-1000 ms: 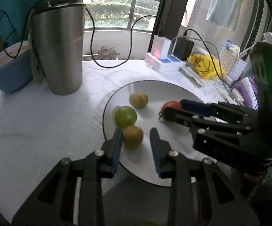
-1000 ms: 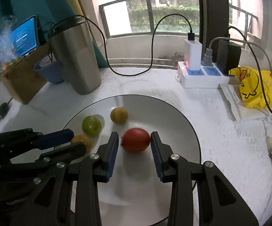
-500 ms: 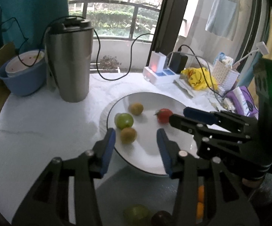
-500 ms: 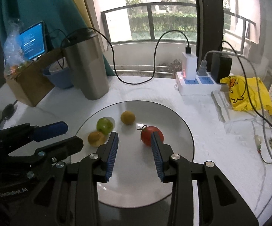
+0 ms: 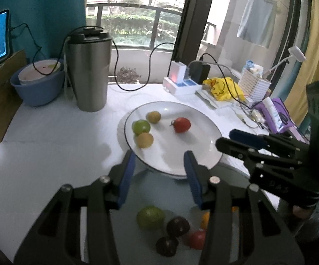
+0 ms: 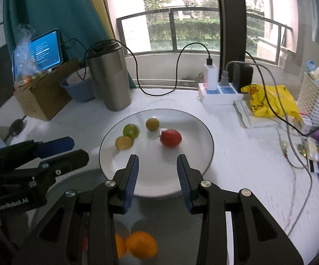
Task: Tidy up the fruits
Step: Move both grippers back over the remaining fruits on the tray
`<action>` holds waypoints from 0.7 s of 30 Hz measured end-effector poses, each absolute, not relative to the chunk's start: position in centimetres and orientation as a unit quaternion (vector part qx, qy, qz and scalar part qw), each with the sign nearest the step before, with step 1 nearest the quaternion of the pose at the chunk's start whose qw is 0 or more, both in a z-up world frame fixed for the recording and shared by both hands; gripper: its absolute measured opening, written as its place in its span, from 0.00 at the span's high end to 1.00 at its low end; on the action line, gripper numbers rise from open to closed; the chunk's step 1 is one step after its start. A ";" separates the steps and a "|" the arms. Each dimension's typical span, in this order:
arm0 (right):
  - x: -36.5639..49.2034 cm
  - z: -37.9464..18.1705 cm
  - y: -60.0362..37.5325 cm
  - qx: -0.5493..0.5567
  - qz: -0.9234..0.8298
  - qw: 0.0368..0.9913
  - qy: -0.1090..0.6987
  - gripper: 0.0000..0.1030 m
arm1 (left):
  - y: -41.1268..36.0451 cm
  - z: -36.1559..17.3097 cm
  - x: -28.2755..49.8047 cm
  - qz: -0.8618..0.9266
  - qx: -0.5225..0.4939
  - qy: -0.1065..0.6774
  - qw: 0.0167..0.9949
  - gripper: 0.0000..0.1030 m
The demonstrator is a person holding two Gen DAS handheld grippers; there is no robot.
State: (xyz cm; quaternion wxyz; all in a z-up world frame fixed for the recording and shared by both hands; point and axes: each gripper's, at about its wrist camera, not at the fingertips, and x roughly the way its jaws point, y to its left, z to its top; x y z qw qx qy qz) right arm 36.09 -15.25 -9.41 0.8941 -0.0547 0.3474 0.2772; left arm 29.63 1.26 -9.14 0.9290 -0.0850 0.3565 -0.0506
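White plate (image 6: pixel 205 152) holds a red tomato (image 6: pixel 170 137), a green fruit (image 6: pixel 130 130) and two yellowish fruits. Left gripper (image 5: pixel 159 167) has just been opening, nothing between its jaws. Right gripper (image 6: pixel 157 172) spread, empty, above the plate's near rim.

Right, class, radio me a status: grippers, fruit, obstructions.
Both grippers, left and right, open, empty. Four fruits on plate, red one included. Nothing obstructing.

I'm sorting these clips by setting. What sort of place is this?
Probably a home, at a white table by a balcony window. Signs: a cloth hung to dry outside, a power strip with chargers, and a plate of fruit.
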 end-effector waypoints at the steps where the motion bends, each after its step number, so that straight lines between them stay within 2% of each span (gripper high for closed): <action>1: 35.7 -9.4 -15.5 -0.054 0.275 0.895 0.348 0.63 | 1.2 -9.1 29.3 -0.051 -0.085 0.356 0.929 0.54; 21: 30.6 -11.5 -17.5 -0.045 0.269 0.888 0.370 0.63 | 0.5 -11.7 24.0 -0.051 -0.087 0.381 0.919 0.54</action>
